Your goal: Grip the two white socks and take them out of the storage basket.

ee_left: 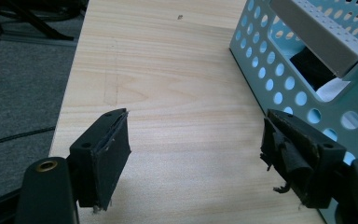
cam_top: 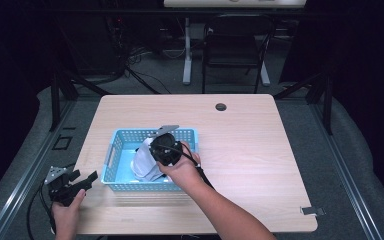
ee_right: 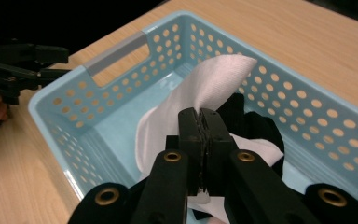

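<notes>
Right gripper [cam_top: 166,148] from the high view is down in the blue basket [cam_top: 121,136], left gripper [cam_top: 72,185] parked off its corner. Left gripper view: jaws wide, nothing between. Right gripper view: jaws pinched on the white cloth [ee_right: 205,86] (dark cloth [ee_right: 256,123] underneath), barely lifted, so probably early.

The left gripper [ee_left: 193,156], with its two black, worn-padded jaws spread wide apart, hovers over the pale wooden tabletop [ee_left: 168,88]. Just beside the right-hand jaw stands a light blue perforated plastic basket [ee_left: 279,79]; through its grey-topped handle opening show black and white fabric [ee_left: 324,79].
</notes>
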The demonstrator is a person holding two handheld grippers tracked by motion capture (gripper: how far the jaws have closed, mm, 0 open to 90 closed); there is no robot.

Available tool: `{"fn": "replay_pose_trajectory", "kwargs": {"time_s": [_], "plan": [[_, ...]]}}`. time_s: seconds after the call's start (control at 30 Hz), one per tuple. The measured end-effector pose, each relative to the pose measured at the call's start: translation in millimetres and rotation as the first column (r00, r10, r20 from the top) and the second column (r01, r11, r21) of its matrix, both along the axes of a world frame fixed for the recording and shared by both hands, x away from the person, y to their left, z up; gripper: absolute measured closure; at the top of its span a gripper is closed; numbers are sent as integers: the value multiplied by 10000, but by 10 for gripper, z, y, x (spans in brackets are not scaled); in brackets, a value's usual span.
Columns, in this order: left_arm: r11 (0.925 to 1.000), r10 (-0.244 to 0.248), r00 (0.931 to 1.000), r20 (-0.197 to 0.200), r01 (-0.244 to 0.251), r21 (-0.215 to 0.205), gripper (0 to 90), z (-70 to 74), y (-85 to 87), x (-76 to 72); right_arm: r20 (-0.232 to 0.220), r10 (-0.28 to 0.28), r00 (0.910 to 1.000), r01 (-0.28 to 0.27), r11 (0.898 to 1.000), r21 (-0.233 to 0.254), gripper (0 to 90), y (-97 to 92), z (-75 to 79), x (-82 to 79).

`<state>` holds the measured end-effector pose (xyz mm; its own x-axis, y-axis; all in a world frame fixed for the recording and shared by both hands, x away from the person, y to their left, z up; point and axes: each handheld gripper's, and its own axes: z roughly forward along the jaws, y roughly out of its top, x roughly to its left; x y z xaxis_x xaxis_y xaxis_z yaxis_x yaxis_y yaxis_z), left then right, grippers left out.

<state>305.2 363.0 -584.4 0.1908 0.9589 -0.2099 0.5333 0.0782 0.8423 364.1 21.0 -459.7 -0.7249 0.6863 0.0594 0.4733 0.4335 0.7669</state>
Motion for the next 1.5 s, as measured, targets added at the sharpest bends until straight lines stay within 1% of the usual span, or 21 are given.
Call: {"fn": "replay_pose_trajectory", "kwargs": {"time_s": [0.1, 0.13, 0.23, 0.27, 0.37, 0.4, 0.53, 0.57, 0.67, 0.87, 0.9, 0.93, 0.97, 1.0, 1.03, 1.1, 1.13, 1.2, 1.23, 1.33, 1.5], "plan": [[10000, -6, 10000, -10, 6, 2, 234, 1, -2, 0, 497, 244, 9985, -242, 9997, -42, 887, 22, 71, -101], [10000, -6, 10000, -5, 6, 3, 234, 2, -2, -1, 497, 244, 9985, -242, 9997, -42, 887, 22, 71, -101], [10000, 0, 10000, -7, 0, 1, 234, 1, -2, -1, 782, 339, 9964, -345, 9994, 63, 888, 4, 135, -164], [10000, -1, 10000, -10, 1, 6, 234, 0, -2, 0, 879, 318, 9956, -337, 9992, 207, 888, -29, 180, -193], [10000, -5, 10000, -10, 5, 7, 234, 1, -3, -1, 1220, 271, 9922, -311, 9990, 316, 889, -95, 253, -240], [10000, 0, 10000, -14, 0, 1, 234, 1, -3, -2, 1220, 271, 9922, -311, 9990, 316, 889, -95, 253, -240], [10000, -8, 10000, -16, 8, 20, 234, 1, -3, -1, 1584, 97, 9873, -228, 9964, 811, 889, -249, 396, -317], [10000, -8, 10000, -16, 8, 20, 234, 1, -3, -1, 1584, 97, 9873, -228, 9964, 811, 889, -249, 396, -317], [10000, -24, 10000, -29, 24, 32, 234, 0, -6, -1, 1903, -3, 9817, -159, 9964, 837, 889, -363, 495, -392], [10000, -14, 10000, -37, 14, 36, 234, 2, -6, -2, 2027, -170, 9791, -63, 9935, 1138, 889, -563, 616, -484], [10000, -14, 10000, -37, 14, 36, 234, 2, -6, -2, 2027, -170, 9791, -63, 9935, 1138, 889, -563, 616, -484], [10000, -14, 10000, -37, 14, 37, 234, 1, -5, -2, 2063, -219, 9782, -30, 9929, 1193, 889, -643, 647, -520], [10000, -14, 10000, -37, 14, 37, 234, 1, -5, -2, 2063, -219, 9782, -30, 9929, 1193, 889, -643, 647, -520], [10000, -17, 10000, -46, 17, 39, 234, 1, -6, -2, 2137, -356, 9763, 83, 9918, 1274, 889, -724, 669, -560], [10000, -17, 10000, -46, 17, 39, 234, 1, -6, -2, 2137, -356, 9763, 83, 9918, 1274, 889, -724, 669, -560], [10000, -24, 10000, -45, 24, 44, 234, 2, -8, -3, 2207, -468, 9742, 176, 9911, 1322, 889, -815, 693, -596], [10000, -25, 10000, -50, 25, 40, 234, 2, -9, -3, 2258, -608, 9723, 299, 9900, 1378, 889, -912, 717, -634], [10000, -22, 10000, -54, 22, 49, 234, 1, -12, -3, 2277, -693, 9713, 364, 9887, 1457, 889, -957, 723, -651], [10000, -20, 10000, -50, 20, 54, 234, 1, -13, -3, 2347, -832, 9685, 493, 9880, 1467, 889, -1048, 731, -683], [10000, -24, 10000, 2, 24, 48, 234, -5, -19, 1, 2371, -1088, 9654, 728, 9852, 1554, 889, -1187, 727, -724], [10000, -7, 10000, -58, 7, 65, 234, -1, -15, -3, 2265, -1567, 9613, 1201, 9786, 1674, 889, -1447, 694, -795]]}}
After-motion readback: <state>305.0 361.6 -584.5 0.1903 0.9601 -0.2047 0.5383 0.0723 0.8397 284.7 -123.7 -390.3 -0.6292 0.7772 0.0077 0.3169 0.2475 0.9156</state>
